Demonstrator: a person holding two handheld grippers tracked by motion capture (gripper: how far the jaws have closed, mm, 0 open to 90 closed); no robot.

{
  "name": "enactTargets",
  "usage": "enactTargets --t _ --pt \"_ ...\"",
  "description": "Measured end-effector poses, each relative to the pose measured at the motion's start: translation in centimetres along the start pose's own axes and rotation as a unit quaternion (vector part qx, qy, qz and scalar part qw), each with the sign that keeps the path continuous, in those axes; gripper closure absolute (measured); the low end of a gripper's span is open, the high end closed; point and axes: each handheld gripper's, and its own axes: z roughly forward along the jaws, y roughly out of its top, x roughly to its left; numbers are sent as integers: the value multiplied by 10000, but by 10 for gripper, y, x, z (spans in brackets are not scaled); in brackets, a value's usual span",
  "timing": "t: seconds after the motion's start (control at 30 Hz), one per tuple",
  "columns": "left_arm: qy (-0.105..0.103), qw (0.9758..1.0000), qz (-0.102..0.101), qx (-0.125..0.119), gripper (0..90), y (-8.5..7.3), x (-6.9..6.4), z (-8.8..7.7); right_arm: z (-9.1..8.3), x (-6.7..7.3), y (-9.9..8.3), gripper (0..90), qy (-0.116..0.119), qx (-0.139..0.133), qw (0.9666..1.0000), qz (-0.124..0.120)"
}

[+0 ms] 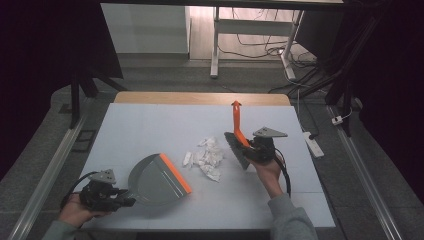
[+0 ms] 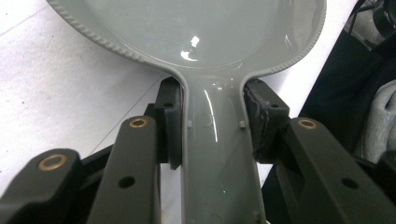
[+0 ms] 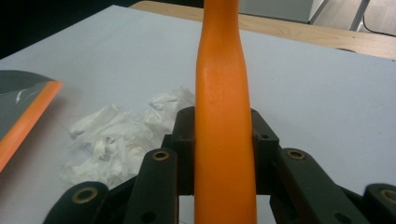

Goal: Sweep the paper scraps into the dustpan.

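Plainly, we judge the sweeping has not begun: the crumpled white paper scraps point(image 1: 206, 157) lie loose in a small heap near the middle of the table point(image 1: 150, 125), between the two tools, and none that we can see sits in the dustpan point(image 1: 159, 180). What is done is the pick-up of both tools; gathering the scraps into the pan is all left.

The scraps look thin, soft and wrinkled, like torn tissue. Just beside them on the right stands the brush point(image 1: 237, 142), its dark bristles toward the heap and its smooth, slightly grained orange handle rising away from the person. The right gripper point(image 3: 225, 154) is clamped on that handle, a jaw on each side.

To the left of the heap lies the dustpan, grey glossy plastic with a rounded, ribbed back rim and a straight orange lip facing the scraps. The left gripper point(image 2: 212, 126) squeezes its narrow grey handle between both pads.

The table is matte pale cloth or board, with a wooden edge at the far side.
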Motion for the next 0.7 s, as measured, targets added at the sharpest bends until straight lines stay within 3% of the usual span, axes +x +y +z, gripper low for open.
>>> enactTargets --t 0.4,0.7 --pt "-138 9999 76 34 610 10 -3 16 20 2 17 702 -66 96 9999 -64" --pt "-115 9999 37 38 610 12 -1 20 37 -1 27 702 -177 271 9994 -81"
